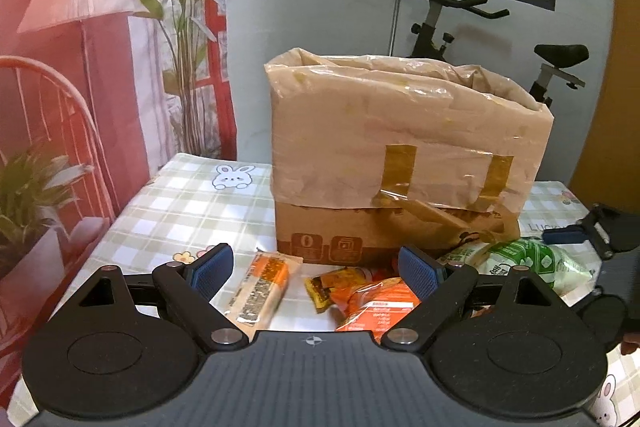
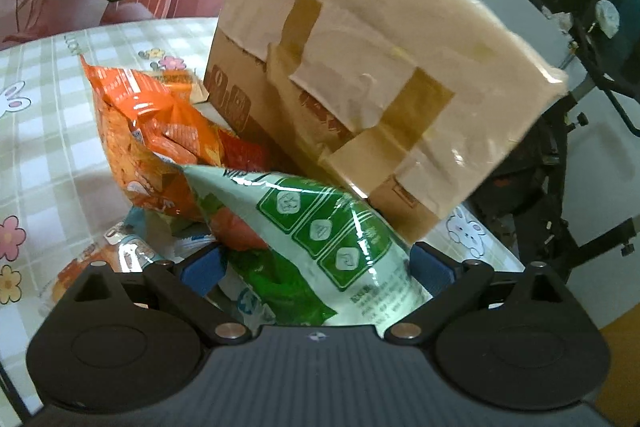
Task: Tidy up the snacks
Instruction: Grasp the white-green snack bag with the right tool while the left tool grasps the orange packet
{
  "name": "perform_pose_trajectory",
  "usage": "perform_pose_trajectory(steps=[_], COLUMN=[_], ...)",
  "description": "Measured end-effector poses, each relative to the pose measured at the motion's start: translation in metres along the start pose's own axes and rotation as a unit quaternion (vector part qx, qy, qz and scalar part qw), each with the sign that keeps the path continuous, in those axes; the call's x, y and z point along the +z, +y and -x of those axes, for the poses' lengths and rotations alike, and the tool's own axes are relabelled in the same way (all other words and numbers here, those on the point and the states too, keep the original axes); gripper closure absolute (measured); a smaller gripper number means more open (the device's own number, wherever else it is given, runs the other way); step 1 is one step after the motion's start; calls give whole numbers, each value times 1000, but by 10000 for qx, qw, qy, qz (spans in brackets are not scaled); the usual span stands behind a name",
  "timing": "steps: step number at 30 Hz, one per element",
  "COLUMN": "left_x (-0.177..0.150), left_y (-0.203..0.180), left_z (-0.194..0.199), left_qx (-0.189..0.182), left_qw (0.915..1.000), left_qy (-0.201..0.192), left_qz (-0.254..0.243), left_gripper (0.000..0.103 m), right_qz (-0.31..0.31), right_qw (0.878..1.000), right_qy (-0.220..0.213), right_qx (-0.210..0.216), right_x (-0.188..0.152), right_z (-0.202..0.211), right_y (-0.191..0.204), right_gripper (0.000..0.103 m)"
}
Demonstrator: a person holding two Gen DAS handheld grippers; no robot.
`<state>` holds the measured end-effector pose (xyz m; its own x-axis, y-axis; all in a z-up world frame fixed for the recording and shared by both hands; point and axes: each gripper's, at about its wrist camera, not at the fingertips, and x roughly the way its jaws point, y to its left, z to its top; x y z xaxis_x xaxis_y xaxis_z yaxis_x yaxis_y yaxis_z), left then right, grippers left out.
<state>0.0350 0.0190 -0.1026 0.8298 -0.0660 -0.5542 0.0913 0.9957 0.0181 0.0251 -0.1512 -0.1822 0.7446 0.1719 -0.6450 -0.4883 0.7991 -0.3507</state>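
A checked, rabbit-printed cloth covers the surface (image 1: 180, 203); behind it stand a pale wall and an exercise bike (image 1: 460, 23). The left view alone shows the cardboard box's (image 1: 400, 163) plastic-lined open top and the left tool (image 1: 316, 269) spread wide above an orange wrapper (image 1: 260, 287). The right tool (image 2: 316, 267) is wide around a glossy green-and-white bag (image 2: 320, 239) at the box's foot.
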Motion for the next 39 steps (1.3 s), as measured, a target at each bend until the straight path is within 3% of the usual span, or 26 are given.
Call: perform_pose_trajectory(steps=[4,10,21,28,39], left_x=[-1,-3,-3,-6,-16], left_y=[-2,-4,-4,-5,-3], left_z=[-5,-6,-2,-1,-5], left_qx=[-43,-86,-143,-191,-347], left_qw=[9999,9998,9996,9995,9976], left_qy=[75,121,106,150,427], left_qz=[76,114,212,212,408], left_gripper=[12,12,12,12,12], right_qz=[-48,-466,-1261,-1937,-1930], right_qw=[10000,9988,9909,9794,9789], right_qy=[-58,-175,-467,-525,-565], right_qx=[10,13,-51,-238,-374], right_x=[0,-8,-12,-21,-23], right_z=[-4,12,55,73,73], right_y=[2,-3,-7,-10,1], right_gripper=[6,31,36,37,37])
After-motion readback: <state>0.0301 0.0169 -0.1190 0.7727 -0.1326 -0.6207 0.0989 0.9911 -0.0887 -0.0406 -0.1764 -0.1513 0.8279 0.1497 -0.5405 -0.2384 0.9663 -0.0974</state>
